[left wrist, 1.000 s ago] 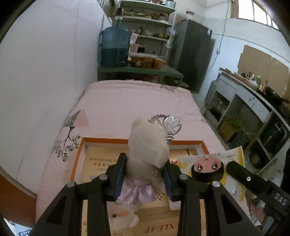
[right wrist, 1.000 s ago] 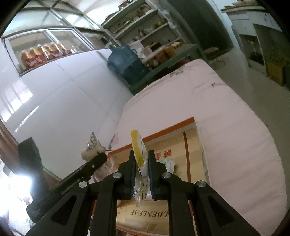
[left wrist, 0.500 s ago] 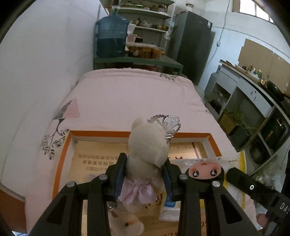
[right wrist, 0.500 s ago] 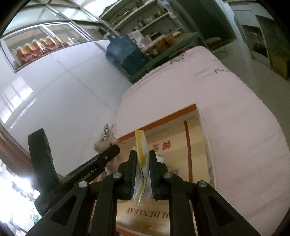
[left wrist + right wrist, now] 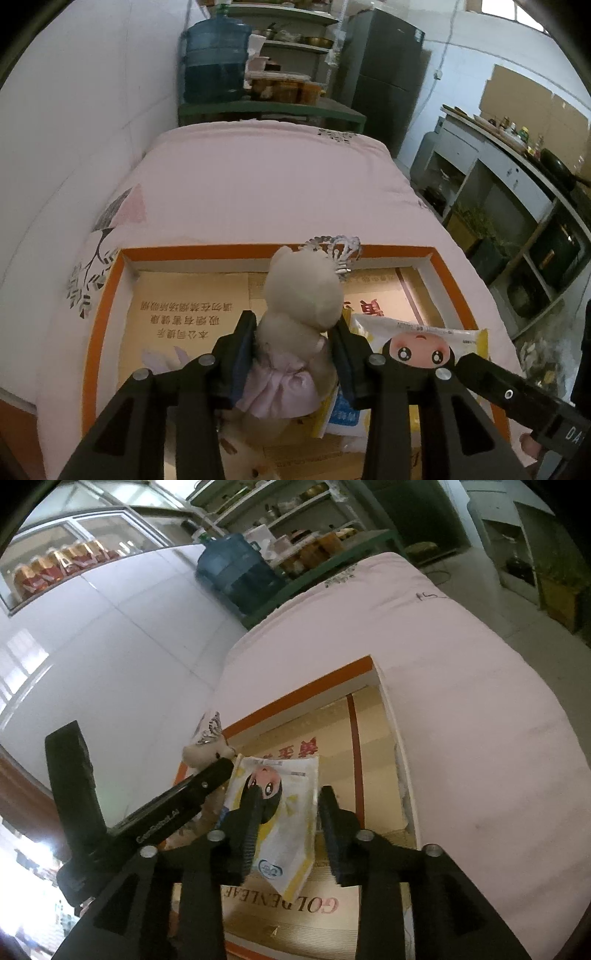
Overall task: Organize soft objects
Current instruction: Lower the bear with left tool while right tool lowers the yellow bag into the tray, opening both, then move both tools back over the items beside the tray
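My left gripper [image 5: 295, 332] is shut on a cream plush bear [image 5: 301, 295] with a silver crown and a pink skirt, held over an orange-rimmed cardboard box [image 5: 107, 291]. My right gripper [image 5: 286, 805] is open; a yellow and white packet with a cartoon girl's face [image 5: 275, 834] lies flat in the box between and below its fingers. The packet also shows in the left wrist view [image 5: 421, 339], just right of the bear. The bear's head [image 5: 205, 751] peeks above the left gripper's arm in the right wrist view.
The box [image 5: 295, 698] sits on a pink bedspread [image 5: 258, 177] against a white wall. Another pale plush [image 5: 162, 362] lies in the box under the left gripper. A blue water jug [image 5: 216, 62], shelves and a dark fridge stand beyond the bed.
My right gripper has opened and let go of the packet, which has dropped flat into the box. My left gripper with the bear has moved lower over the box.
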{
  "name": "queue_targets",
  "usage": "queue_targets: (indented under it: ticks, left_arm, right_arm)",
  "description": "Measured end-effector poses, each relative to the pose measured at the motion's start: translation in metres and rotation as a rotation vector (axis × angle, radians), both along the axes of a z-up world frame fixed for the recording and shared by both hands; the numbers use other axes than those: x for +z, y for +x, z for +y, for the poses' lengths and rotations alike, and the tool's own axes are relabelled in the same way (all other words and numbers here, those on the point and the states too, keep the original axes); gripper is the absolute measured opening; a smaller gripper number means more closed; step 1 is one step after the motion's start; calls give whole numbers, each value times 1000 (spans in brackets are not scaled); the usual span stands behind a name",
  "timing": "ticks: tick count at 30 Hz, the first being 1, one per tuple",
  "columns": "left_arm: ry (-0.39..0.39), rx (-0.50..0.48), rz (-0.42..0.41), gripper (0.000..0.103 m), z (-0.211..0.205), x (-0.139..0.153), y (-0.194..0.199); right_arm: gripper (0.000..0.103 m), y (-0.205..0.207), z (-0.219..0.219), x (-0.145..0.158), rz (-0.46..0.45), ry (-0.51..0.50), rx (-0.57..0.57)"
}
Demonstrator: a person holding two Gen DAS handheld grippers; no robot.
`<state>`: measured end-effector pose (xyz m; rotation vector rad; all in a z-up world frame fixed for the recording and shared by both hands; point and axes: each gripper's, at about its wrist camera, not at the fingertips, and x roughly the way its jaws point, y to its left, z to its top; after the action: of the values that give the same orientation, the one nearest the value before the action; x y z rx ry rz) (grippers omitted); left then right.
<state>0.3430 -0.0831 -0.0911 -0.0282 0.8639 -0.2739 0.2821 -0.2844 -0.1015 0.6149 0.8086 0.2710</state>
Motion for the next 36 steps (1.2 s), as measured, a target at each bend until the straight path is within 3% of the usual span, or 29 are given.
queue_targets:
  ticks: [3,7,10,36]
  left_arm:
    - [-3,6,-8,43,2,0,-3]
    - [-24,16,-4,56,6,1,-5]
    - [-36,27,-7,59,10,4,-7]
    - [-49,40,-94,59,23,50,-63]
  right_arm:
    - [53,-1,1,0,0,-11,-4]
    - [61,-3,3,4,-11,-39,-14]
    - [63,-5,3,7,-17,-56,-24]
    - [65,-43,23,51,-87,-179,-25]
